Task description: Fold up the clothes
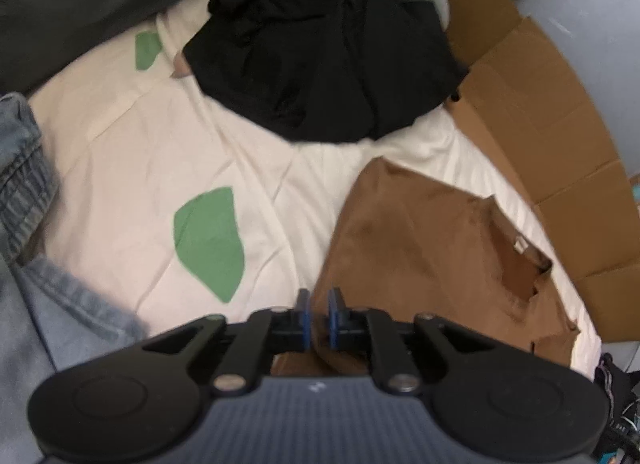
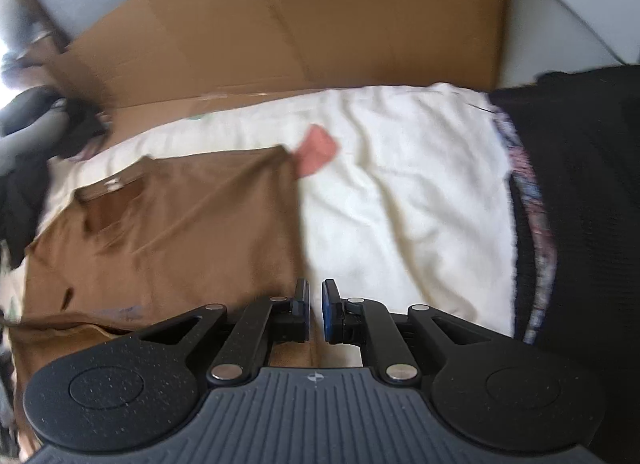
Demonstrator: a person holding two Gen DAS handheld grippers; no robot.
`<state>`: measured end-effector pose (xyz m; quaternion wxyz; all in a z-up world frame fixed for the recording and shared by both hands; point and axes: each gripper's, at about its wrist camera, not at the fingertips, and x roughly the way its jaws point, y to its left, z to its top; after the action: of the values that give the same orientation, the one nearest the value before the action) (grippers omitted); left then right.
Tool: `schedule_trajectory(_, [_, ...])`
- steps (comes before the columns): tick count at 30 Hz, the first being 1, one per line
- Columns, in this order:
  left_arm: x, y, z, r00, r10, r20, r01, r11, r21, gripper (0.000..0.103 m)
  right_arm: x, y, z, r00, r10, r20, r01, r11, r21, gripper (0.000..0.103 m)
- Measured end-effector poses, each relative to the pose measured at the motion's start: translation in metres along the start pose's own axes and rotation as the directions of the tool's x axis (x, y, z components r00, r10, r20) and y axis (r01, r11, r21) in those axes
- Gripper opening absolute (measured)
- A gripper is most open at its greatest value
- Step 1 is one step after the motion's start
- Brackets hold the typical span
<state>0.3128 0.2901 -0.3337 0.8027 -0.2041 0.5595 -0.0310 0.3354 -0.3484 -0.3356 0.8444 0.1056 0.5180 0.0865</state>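
A brown shirt [image 1: 420, 248] lies spread flat on the cream bed sheet [image 1: 140, 168], its neck opening and label toward the cardboard. My left gripper [image 1: 318, 304] hangs low over the shirt's near left edge, jaws a narrow gap apart. That edge runs through the gap with no pad visibly pressing on it. In the right wrist view the same brown shirt [image 2: 180, 224] fills the left half. My right gripper [image 2: 316, 300] sits at the shirt's right edge, where brown cloth meets the sheet [image 2: 400, 192], with a thin slit between its pads and nothing pinched.
A black garment [image 1: 320, 56] is heaped at the back of the bed and shows as the black garment [image 2: 592, 184] on the right. Blue denim [image 1: 24, 176] lies at the left. Flattened cardboard [image 1: 540, 104] borders the bed. The sheet has green patches and a pink patch [image 2: 316, 148].
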Motion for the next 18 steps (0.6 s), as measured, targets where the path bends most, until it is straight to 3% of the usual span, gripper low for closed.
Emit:
schedule_trajectory(4, [-0.02, 0.0, -0.001, 0.999, 0.0, 0.035, 0.0, 1.0, 0.02, 0.034, -0.022, -0.003, 0.0, 1.0, 0.004, 0.019, -0.005, 1.0, 0.009, 0.018])
schedule_trajectory(10, [-0.055, -0.004, -0.008, 0.999, -0.017, 0.046, 0.013, 0.997, 0.07, 0.038, -0.076, -0.003, -0.002, 0.999, -0.011, 0.039, 0.011, 1.0, -0.012, 0.037])
schedule_trajectory(15, [-0.096, -0.013, -0.016, 0.997, -0.031, 0.065, 0.023, 0.993, 0.118, 0.04, -0.129, -0.005, -0.003, 0.995, 0.037, 0.096, -0.035, 0.999, -0.02, 0.051])
schedule_trajectory(17, [-0.112, -0.017, -0.021, 0.996, -0.037, 0.08, 0.028, 0.992, 0.121, 0.045, -0.141, -0.007, -0.009, 0.993, 0.056, 0.108, -0.053, 0.998, -0.035, 0.051])
schedule_trajectory(18, [-0.12, -0.019, -0.024, 0.996, -0.034, 0.085, 0.024, 0.993, 0.116, 0.052, -0.147, -0.007, -0.011, 0.991, 0.066, 0.114, -0.061, 0.997, -0.041, 0.052])
